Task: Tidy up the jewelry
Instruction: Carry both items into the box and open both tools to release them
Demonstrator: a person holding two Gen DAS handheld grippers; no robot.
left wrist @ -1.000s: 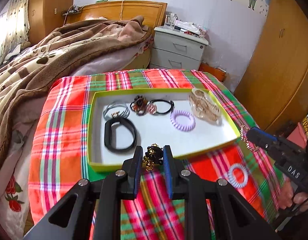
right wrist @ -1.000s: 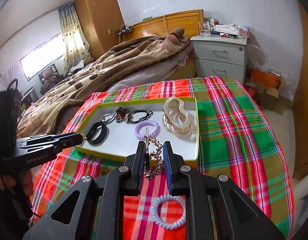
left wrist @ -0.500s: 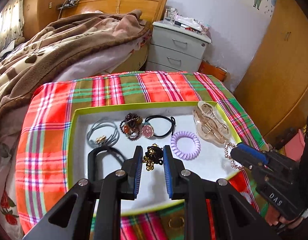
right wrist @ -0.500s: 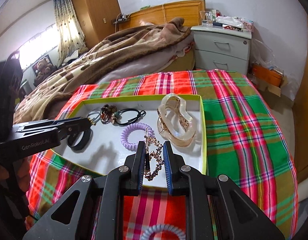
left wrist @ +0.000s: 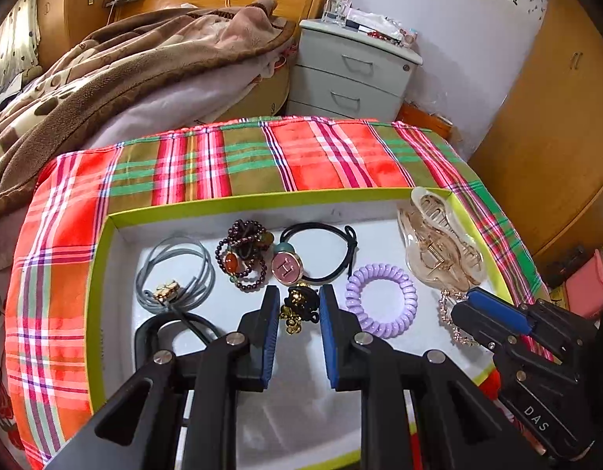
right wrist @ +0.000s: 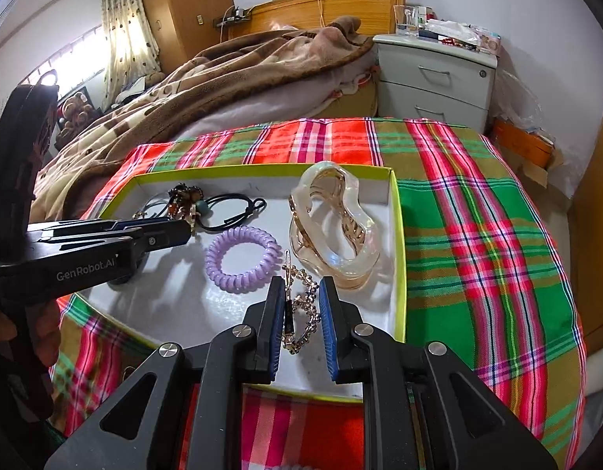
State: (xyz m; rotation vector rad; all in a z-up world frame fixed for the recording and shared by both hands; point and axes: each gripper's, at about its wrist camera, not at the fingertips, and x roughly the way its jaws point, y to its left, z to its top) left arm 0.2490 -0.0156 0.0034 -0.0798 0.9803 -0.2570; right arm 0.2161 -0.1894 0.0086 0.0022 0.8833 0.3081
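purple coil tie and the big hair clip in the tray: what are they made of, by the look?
Purple coil tie: looks like glossy plastic, going by its smooth spiral ridges and highlights. Big hair clip: probably clear acrylic or resin, see-through with a champagne tint; gold-coloured, metal-looking teeth inside. Neither can be confirmed from the pictures.

Your left tool [left wrist: 298, 311] covers most of the black bracelet [left wrist: 152, 333] in the tray [left wrist: 102, 243]. A pale coil tie [right wrist: 286, 466] is cut off at the right view's bottom edge.
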